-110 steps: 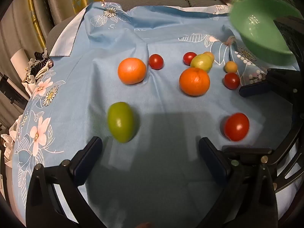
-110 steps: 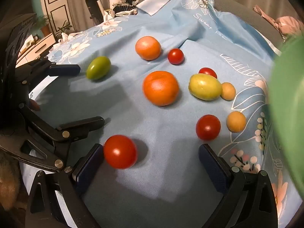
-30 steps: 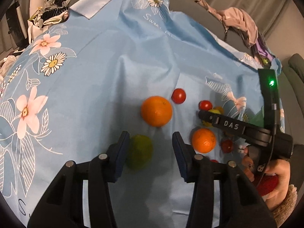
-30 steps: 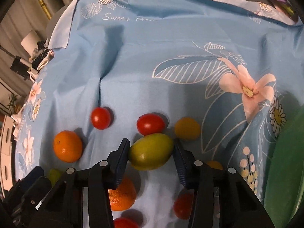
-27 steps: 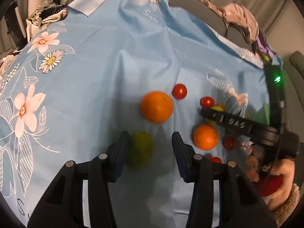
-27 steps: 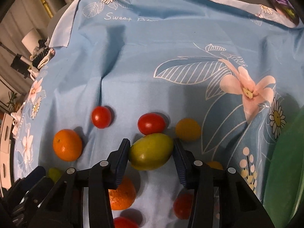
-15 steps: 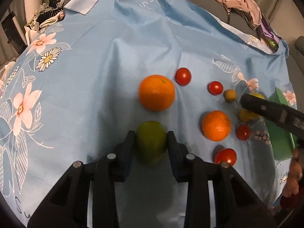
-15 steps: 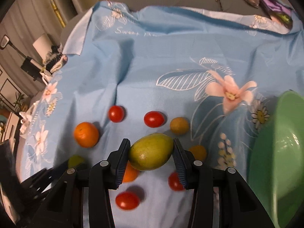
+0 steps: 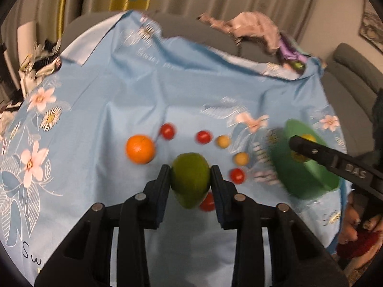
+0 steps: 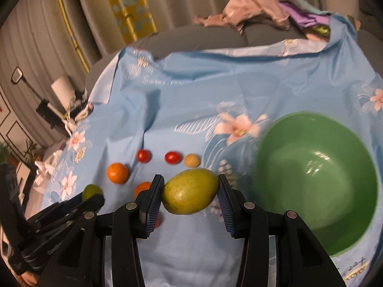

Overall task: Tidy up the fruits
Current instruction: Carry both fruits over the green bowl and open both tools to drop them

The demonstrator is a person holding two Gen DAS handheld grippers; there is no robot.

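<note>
My left gripper (image 9: 190, 182) is shut on a green mango (image 9: 190, 183) and holds it lifted above the blue flowered cloth (image 9: 107, 91). My right gripper (image 10: 190, 195) is shut on a yellow-green mango (image 10: 190, 192) and holds it raised, left of the empty green bowl (image 10: 316, 174). The bowl also shows in the left wrist view (image 9: 308, 181), at the right. On the cloth lie an orange (image 9: 140, 148), red tomatoes (image 9: 167, 131) and small yellow fruits (image 9: 222, 141). A second orange (image 10: 141, 188) lies partly behind my right gripper's finger.
A grey sofa back with a heap of clothes (image 9: 253, 28) runs behind the cloth. Curtains hang beyond it. The person's right hand with a red sleeve (image 9: 354, 224) is at the right edge of the left wrist view.
Both grippers have closed on their mangoes and lifted them off the cloth. The right gripper has moved toward the green bowl, which is now in full view.
</note>
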